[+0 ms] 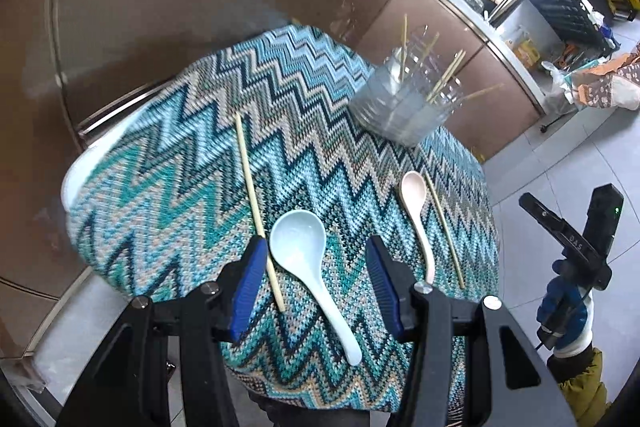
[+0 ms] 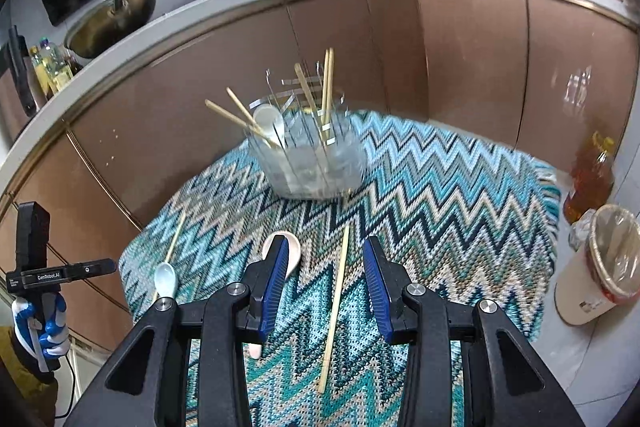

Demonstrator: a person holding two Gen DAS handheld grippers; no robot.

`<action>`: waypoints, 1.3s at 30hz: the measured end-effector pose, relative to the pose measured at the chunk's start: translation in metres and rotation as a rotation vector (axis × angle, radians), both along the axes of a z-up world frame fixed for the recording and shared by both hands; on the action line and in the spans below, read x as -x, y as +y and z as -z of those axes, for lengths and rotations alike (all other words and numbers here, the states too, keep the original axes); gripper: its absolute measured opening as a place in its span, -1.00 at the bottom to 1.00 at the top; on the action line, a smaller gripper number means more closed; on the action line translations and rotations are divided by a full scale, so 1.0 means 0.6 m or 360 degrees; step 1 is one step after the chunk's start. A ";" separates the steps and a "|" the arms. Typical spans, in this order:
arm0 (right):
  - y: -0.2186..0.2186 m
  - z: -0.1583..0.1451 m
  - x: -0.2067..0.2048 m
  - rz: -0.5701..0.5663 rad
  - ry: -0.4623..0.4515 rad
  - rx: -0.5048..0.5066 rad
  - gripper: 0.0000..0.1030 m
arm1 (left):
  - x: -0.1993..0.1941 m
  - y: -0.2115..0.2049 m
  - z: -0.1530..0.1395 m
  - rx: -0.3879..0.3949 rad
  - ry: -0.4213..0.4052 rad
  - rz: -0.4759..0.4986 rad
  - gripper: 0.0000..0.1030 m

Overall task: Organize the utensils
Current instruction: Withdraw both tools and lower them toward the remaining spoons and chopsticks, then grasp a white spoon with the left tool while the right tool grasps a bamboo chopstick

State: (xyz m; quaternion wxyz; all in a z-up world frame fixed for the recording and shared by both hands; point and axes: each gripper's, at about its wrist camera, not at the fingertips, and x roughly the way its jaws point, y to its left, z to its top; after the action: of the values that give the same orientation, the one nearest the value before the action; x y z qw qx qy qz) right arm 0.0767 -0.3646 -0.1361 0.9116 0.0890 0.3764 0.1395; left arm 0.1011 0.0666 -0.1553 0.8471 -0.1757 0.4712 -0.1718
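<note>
Left tool, jaws apart, over pale blue spoon.

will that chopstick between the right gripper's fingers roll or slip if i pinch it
The chopstick looks thin, stiff and light, so it could roll or twist away when pinched. Lying flat on the knitted zigzag cloth, it probably won't slide far. The right gripper is open around it.

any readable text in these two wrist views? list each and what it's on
"GenRobot.AI": on the black bar of the left gripper unit, right wrist view.
"DAS": on the black arm of the right gripper unit, left wrist view.
Label on the trash bin: too small to read.
Oil bottle: nothing legible.
</note>
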 end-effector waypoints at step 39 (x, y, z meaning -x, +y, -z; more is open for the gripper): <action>0.046 0.146 -0.192 -0.0163 0.0468 0.0102 -0.44 | -0.098 -0.081 0.103 -0.0345 -0.0039 0.0486 -0.74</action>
State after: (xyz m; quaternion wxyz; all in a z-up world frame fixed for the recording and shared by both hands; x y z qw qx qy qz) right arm 0.1917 -0.3371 -0.2237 0.8407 0.0600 0.5141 0.1590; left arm 0.1601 0.0182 -0.2174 0.8309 -0.0076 0.4977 -0.2487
